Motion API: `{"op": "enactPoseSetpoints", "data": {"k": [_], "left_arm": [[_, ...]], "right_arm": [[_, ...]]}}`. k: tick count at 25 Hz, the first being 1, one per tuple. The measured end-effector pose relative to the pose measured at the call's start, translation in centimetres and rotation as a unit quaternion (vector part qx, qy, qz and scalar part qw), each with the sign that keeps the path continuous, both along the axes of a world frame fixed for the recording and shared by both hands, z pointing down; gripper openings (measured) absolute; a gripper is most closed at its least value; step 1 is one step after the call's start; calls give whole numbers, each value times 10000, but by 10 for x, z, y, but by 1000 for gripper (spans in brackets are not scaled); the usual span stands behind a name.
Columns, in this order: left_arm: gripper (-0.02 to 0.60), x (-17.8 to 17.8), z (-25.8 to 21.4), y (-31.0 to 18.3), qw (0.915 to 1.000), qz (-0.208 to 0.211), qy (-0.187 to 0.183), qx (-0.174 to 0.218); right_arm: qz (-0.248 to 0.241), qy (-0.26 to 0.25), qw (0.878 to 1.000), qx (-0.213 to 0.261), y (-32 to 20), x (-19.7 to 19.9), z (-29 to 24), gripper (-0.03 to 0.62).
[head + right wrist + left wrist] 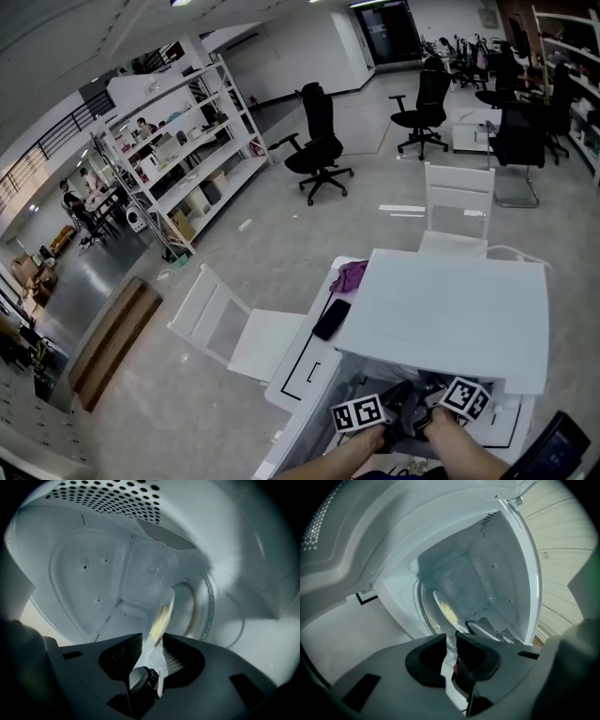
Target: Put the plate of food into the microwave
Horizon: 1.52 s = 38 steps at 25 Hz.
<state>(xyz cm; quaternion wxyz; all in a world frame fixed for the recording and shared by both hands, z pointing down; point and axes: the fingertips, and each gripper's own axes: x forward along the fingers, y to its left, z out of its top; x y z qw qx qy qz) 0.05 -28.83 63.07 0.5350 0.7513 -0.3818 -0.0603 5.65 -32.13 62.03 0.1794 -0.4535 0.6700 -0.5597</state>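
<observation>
The left hand-held gripper has its jaws drawn narrow, and the white rim of the plate of food fills the slit between them; it looks pinched there, though the contact itself is hard to see. The right hand-held gripper stands wider: the opposite rim of the plate sits in its gap with daylight on both sides, so it appears to have let go.

Both gripper views look into the white cavity of the microwave. The plate, with yellow food on it, is at the centre of each view, lying over the round glass turntable and well inside the opening. Whether it rests flat on the glass cannot be told.

In the head view both grippers are at the bottom centre, reaching under the microwave's white top, which stands on the table.

Judged so, the plate is essentially placed. What remains is freeing the left side, backing both grippers out and perhaps shutting the door.
</observation>
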Motion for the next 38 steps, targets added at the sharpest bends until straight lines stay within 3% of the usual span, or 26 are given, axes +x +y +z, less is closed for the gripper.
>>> {"op": "enactPoseSetpoints", "data": {"k": [7,11,31,38], "left_arm": [[64,2,1,-2,10000,-22,-18,-27],[5,4,-1,-10,9999,50,-103,71],[5,7,2,-25,9998,-112,84,-125],[3,1,5,-28,9997,-170,84,-153]], "right_arm": [[-31,12,10000,-69,4,0,2,115],[-33,7,10000,-56,3,-1,4,115],[-286,-33,9992,-281,11,-8,8,115],[-593,-5,9977,-328,15,-17,12,114]]}}
